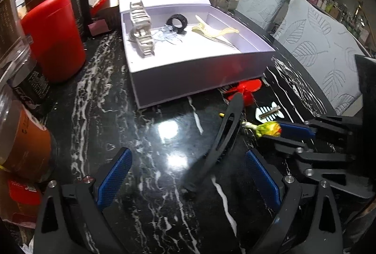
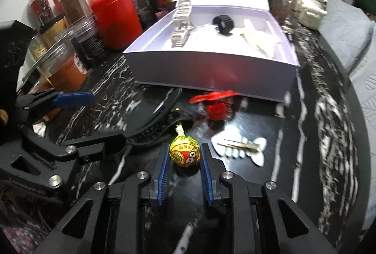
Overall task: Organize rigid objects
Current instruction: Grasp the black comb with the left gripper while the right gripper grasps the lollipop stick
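A yellow-wrapped lollipop [image 2: 184, 155] lies on the black marble table [image 2: 258, 127], and my right gripper [image 2: 184, 147] is shut on it, a blue pad touching each side. In the left wrist view the same lollipop [image 1: 270, 129] sits at the tip of the right gripper [image 1: 273, 133]. My left gripper [image 1: 188, 176] stands wide open just above the table. The near end of a long black hair clip [image 1: 223, 136] lies between its fingers, untouched. The open lilac box [image 1: 199, 75] holds a silver watch band [image 1: 141, 28], a black ring [image 1: 177, 22] and a cream clip [image 1: 213, 30].
A red bow clip [image 2: 216, 103] and a white fishbone clip [image 2: 239, 148] lie in front of the box. A red canister [image 1: 54, 37] and several jars [image 2: 68, 61] crowd the left side. A white figurine [image 2: 311, 5] stands at the back right, and grey cushioned chairs [image 1: 317, 37] stand beyond the table edge.
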